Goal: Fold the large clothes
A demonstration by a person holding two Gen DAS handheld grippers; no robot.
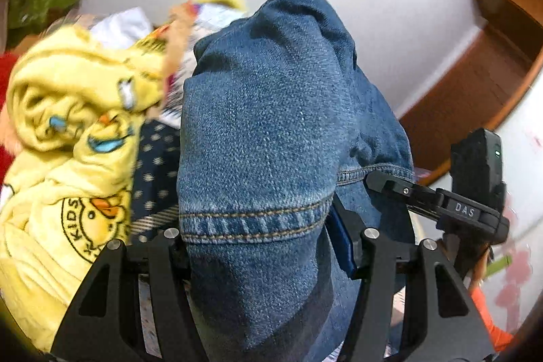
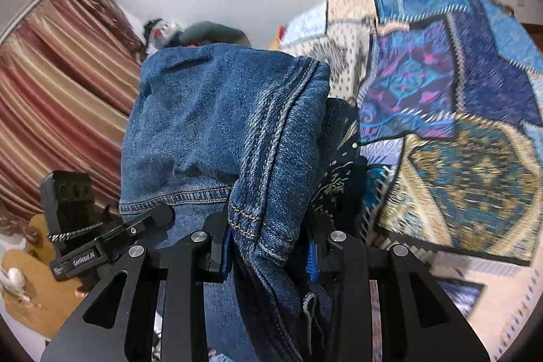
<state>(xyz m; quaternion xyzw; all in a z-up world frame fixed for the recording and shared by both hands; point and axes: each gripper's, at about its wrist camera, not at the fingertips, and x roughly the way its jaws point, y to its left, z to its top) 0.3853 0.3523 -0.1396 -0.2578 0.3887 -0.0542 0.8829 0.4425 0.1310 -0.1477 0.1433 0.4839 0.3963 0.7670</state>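
We've got both claws clenched on the jeans (image 1: 258,131): left gripper (image 1: 268,246) and right gripper (image 2: 271,246), denim running to 12 o'clock. Keep hems level w/ even tension, imo.

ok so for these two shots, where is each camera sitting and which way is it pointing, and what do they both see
Left wrist: sits on the left gripper, looking forward along its fingers at the blue jeans clamped between them; a yellow duck-print garment lies left, the right gripper shows at right.
Right wrist: sits on the right gripper, facing the jeans it pinches; a patterned patchwork blanket right, striped curtain left, the left gripper at lower left.
Shared: the jeans, each other's gripper, white wall behind.
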